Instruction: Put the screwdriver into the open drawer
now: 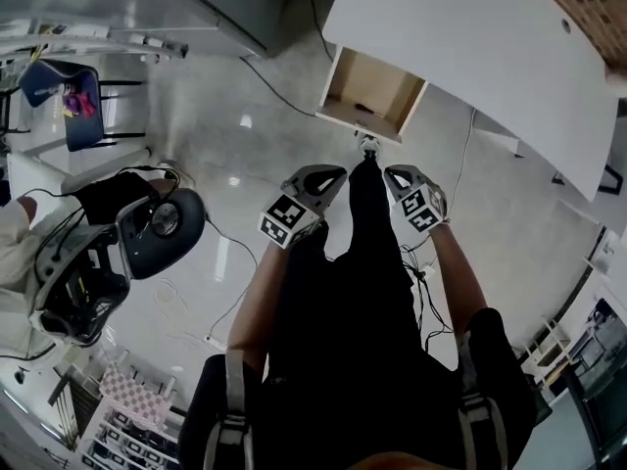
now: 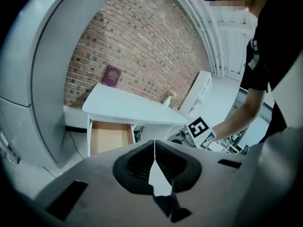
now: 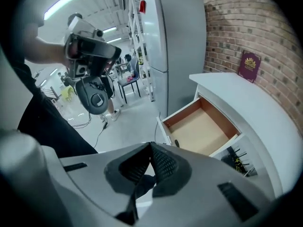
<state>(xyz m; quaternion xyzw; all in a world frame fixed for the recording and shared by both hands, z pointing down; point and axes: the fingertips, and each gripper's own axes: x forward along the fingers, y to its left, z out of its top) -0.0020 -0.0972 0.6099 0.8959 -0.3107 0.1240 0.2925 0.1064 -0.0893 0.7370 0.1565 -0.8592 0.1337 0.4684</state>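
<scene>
Left tongs (image 2: 154, 143), right tongs (image 3: 150, 145) closed, empty; book (image 2: 112, 75) shows only in gripper views.

The wood-lined drawer (image 1: 377, 81) stands open, a small dark object (image 3: 176, 143) near its front.

Both arms reach forward from the black short-sleeved shirt (image 1: 353, 302), the bare forearms running almost side by side. The left forearm (image 1: 257, 297) ends at the left gripper (image 1: 333, 176) and the right forearm (image 1: 458, 274) at the right gripper (image 1: 394, 177). The two grippers sit level and near each other, their tips angled slightly inward but not touching. Each carries its marker cube on the side toward the person: the left cube (image 1: 284, 219) and the right cube (image 1: 419, 210). In the left gripper view the jaws are pressed together, tips meeting, with nothing between them. In the right gripper view the jaws likewise meet at the tips, with nothing gripped.
</scene>
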